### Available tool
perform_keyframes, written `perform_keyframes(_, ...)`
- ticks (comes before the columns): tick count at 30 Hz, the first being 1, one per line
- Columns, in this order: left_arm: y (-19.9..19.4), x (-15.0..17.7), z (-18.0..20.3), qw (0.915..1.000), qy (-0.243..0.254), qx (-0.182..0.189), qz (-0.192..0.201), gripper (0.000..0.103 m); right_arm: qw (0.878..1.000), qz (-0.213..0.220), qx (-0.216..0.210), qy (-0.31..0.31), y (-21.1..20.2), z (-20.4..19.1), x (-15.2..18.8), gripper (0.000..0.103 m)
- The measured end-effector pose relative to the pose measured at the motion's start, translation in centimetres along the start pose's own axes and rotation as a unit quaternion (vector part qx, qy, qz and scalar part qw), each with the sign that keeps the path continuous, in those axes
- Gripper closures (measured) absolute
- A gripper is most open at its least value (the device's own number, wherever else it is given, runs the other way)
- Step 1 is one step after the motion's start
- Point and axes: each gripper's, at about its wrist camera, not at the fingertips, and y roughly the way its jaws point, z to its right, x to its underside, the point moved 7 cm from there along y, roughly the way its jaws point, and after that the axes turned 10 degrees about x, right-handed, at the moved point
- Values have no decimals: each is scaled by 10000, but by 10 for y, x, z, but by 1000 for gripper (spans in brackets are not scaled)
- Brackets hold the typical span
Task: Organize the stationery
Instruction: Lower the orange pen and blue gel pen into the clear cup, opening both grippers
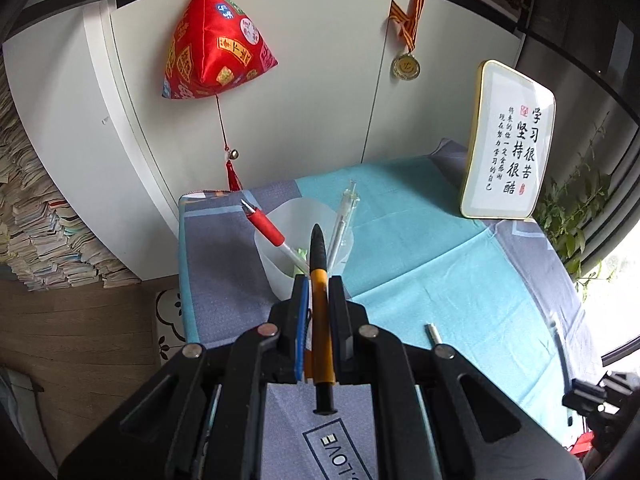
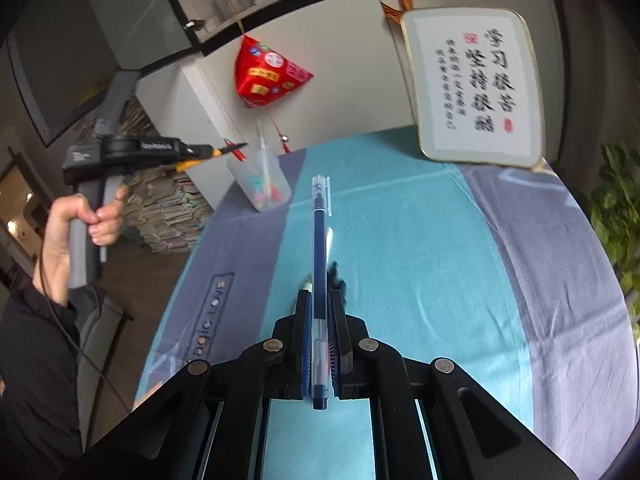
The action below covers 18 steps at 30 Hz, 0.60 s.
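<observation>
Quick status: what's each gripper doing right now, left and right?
Left gripper: closed on the orange pen, near the plastic cup.
Right gripper: closed on the blue pen.

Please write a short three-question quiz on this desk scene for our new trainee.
1. True or false: the left claw is shut on an orange and black pen.
2. Which pen does the right claw hold? A) red pen B) dark blue pen with a clear cap C) green marker
3. Fill in: a red-grip pen and a clear pen already stand in the translucent ____.

Key: 1 true; 2 B, the dark blue pen; 3 cup.
</observation>
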Motion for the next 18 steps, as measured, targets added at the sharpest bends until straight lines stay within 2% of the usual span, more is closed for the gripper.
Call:
perform_keyframes(2, 7, -2, -1, 9999, 48, -70, -121, 95, 9996, 151, -23, -223, 5, -11, -34, 95)
perform_keyframes(6, 18, -12, -2, 9991, 187, -138, -341, 95, 9977, 250, -511, -366, 27, -38, -95, 95)
perform_keyframes(8, 22, -17, -5, 9987, 212, -215, -408, 95, 9963, 71, -755, -413, 46, -54, -115, 95)
perform_keyframes(11, 28, -19, -11, 9983, 122, -157, -548, 94, 9913, -608, -1063, -481, 84, -72, -127, 95)
perform_keyframes(15, 39, -16, -20, 9963, 155, -348, -773, 94, 9833, -1419, -788, -827, 126, -83, -127, 95)
perform_keyframes(18, 41, -17, -22, 9962, 116, -320, -804, 93, 9736, -1959, -735, -908, 150, -88, -129, 95)
